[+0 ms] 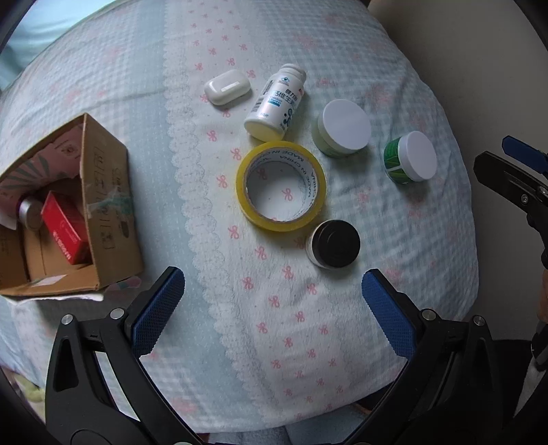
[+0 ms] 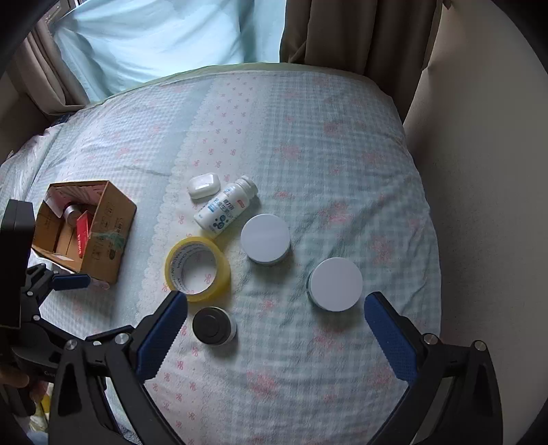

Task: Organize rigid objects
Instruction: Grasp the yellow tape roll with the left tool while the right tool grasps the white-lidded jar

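On the bed lie a yellow tape roll (image 1: 280, 186) (image 2: 197, 269), a white pill bottle (image 1: 275, 102) (image 2: 226, 206) on its side, a white earbud case (image 1: 227, 87) (image 2: 203, 185), two white-lidded jars (image 1: 342, 128) (image 1: 411, 156) (image 2: 265, 238) (image 2: 335, 284) and a small black-lidded jar (image 1: 335, 243) (image 2: 214, 326). A cardboard box (image 1: 102, 205) (image 2: 109, 222) at left holds a red box (image 1: 66, 227) and a metal tin (image 1: 30, 212). My left gripper (image 1: 274, 301) is open and empty, just short of the black-lidded jar. My right gripper (image 2: 275, 325) is open and empty above the jars.
The checked bedspread (image 1: 239, 342) (image 2: 308, 137) covers the bed. A cream wall (image 2: 479, 171) runs along the right edge. Curtains (image 2: 342, 30) hang at the back. The right gripper's fingers (image 1: 520, 154) show at the right edge of the left wrist view.
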